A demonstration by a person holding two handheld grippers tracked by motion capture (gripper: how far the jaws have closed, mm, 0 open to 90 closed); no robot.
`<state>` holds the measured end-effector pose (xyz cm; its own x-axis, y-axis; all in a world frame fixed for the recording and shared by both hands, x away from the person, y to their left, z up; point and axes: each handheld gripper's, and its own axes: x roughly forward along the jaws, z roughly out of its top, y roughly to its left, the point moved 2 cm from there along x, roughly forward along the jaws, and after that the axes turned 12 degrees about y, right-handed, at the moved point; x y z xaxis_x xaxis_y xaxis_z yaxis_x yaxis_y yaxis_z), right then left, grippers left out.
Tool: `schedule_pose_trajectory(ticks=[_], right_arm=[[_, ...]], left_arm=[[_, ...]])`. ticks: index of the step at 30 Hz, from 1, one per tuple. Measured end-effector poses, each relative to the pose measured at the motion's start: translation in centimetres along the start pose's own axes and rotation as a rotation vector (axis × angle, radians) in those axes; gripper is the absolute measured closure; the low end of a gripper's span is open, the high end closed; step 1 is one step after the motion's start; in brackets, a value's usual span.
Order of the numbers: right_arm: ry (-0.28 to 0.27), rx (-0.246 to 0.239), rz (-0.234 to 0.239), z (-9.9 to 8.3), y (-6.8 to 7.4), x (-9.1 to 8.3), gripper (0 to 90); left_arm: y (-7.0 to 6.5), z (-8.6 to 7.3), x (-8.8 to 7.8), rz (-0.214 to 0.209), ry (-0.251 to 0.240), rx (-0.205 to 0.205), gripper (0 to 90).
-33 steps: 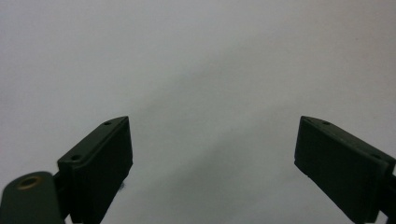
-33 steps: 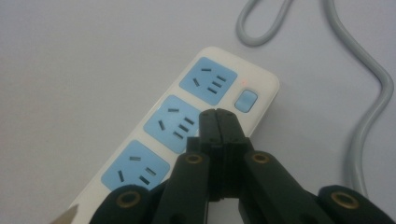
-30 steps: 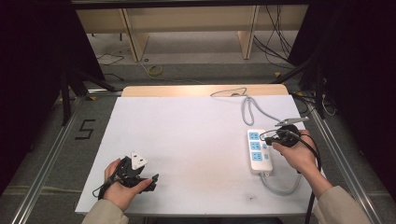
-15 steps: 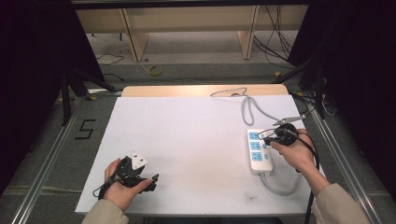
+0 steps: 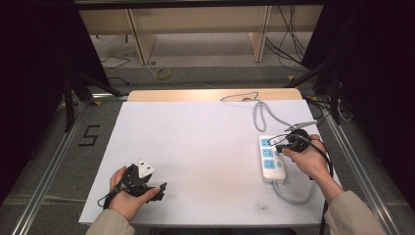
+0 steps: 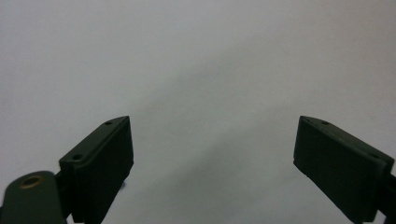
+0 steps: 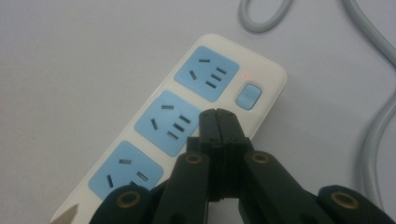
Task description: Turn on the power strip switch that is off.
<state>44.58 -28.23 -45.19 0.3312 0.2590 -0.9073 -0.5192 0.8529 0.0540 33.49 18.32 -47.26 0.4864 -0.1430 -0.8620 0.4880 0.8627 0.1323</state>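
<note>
a white sheet (image 5: pixel 205 147) covers a wooden table (image 5: pixel 195 95). beyond it stand pale wooden shelf legs (image 5: pixel 139 41), loose cables on grey floor (image 5: pixel 205 68), black curtains either side (image 5: pixel 34 73).

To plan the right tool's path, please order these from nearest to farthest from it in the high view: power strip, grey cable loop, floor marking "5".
1. power strip: directly beside the right tool, at the table's right edge.
2. grey cable loop: farther back, at the table's far edge.
3. floor marking "5": farthest, on the floor left of the table.
</note>
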Motion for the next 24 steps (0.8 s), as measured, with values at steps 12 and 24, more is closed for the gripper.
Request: schedule_pose_trajectory(ticks=[12, 24], right_arm=[[0.015, 0.008, 0.005, 0.13, -0.17, 0.31, 90.0], [0.037, -0.001, 0.011, 0.18, -0.07, 0.52, 90.0]], left_arm=[[-0.01, 0.01, 0.0, -0.001, 0.0, 0.0, 11.8], [-0.02, 0.02, 0.01, -0.001, 0.002, 0.001, 12.1]])
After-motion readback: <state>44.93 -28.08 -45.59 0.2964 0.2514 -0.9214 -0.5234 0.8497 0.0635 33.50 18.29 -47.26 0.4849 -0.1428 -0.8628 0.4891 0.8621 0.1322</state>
